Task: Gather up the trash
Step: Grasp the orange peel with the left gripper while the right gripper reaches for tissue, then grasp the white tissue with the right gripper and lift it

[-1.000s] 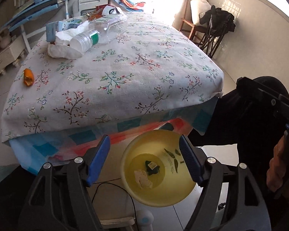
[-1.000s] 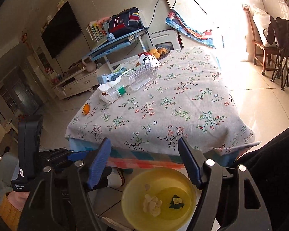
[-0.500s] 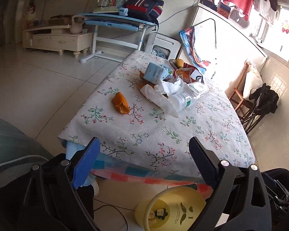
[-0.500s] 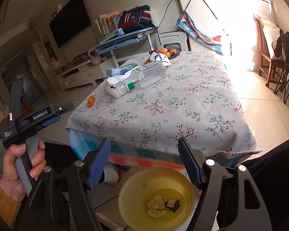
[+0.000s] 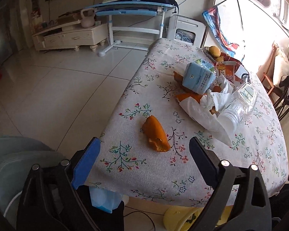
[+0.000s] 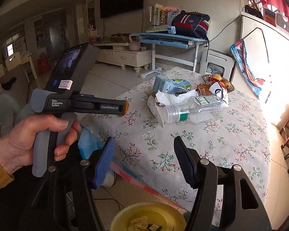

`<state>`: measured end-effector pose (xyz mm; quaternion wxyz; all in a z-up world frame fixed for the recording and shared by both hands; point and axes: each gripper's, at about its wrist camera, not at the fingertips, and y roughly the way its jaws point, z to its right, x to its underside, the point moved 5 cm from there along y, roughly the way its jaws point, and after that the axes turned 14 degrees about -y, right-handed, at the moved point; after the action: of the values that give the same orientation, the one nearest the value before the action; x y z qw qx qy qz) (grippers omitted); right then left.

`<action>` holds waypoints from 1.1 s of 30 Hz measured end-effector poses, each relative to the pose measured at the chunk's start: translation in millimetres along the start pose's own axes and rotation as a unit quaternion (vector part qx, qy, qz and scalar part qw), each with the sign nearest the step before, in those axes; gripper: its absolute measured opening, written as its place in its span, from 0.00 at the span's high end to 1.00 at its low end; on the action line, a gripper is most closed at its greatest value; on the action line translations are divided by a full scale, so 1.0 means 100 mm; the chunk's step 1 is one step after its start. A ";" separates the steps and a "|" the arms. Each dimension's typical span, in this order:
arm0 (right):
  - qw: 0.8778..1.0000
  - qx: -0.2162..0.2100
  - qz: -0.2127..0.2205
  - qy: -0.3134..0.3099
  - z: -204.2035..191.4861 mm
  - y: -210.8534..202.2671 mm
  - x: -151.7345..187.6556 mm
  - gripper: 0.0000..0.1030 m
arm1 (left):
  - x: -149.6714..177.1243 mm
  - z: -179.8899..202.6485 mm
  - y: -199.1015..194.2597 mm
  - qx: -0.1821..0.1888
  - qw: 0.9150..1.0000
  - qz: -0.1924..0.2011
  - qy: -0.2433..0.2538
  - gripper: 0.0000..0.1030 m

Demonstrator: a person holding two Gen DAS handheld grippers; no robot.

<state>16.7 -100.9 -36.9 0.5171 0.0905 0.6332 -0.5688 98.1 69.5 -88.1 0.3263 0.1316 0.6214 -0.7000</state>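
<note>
Reaching step: the left hand-held gripper (image 5: 142,160), wide open and empty, lines up on the orange peel (image 5: 155,133) at frame centre on the tabletop (image 5: 231,165); next it must descend and pinch. The right hand-held gripper (image 6: 143,160) is closing on nothing.

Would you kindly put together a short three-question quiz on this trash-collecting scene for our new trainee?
1. True or false: the orange peel lies apart from the pile around the clear plastic bottle.
2. What already lies in the yellow basin on the floor? A) a milk carton B) crumpled paper C) a whole orange
3. Does the left gripper hold anything?

Key: 1 true. 2 B. 3 No; its jaws stand wide and empty over the floral tablecloth, the peel just beyond them.
</note>
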 end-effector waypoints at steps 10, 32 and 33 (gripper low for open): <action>0.998 -0.013 -0.024 -0.049 0.21 0.57 -0.30 0.41 | -0.05 0.10 0.45 0.007 0.998 -0.055 0.014 0.57; 0.974 0.004 -0.176 -0.139 0.14 1.67 -0.36 0.73 | -0.29 -0.23 -0.18 0.130 0.987 0.013 -0.097 0.85; 0.975 0.010 -0.174 -0.141 0.15 1.68 -0.36 0.75 | -0.29 -0.23 -0.21 0.132 0.986 0.016 -0.096 0.85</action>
<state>159.3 -39.4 -112.0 0.4934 -0.0966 0.5544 -0.6632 101.6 99.8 -59.1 0.3753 0.1151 0.4874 -0.7800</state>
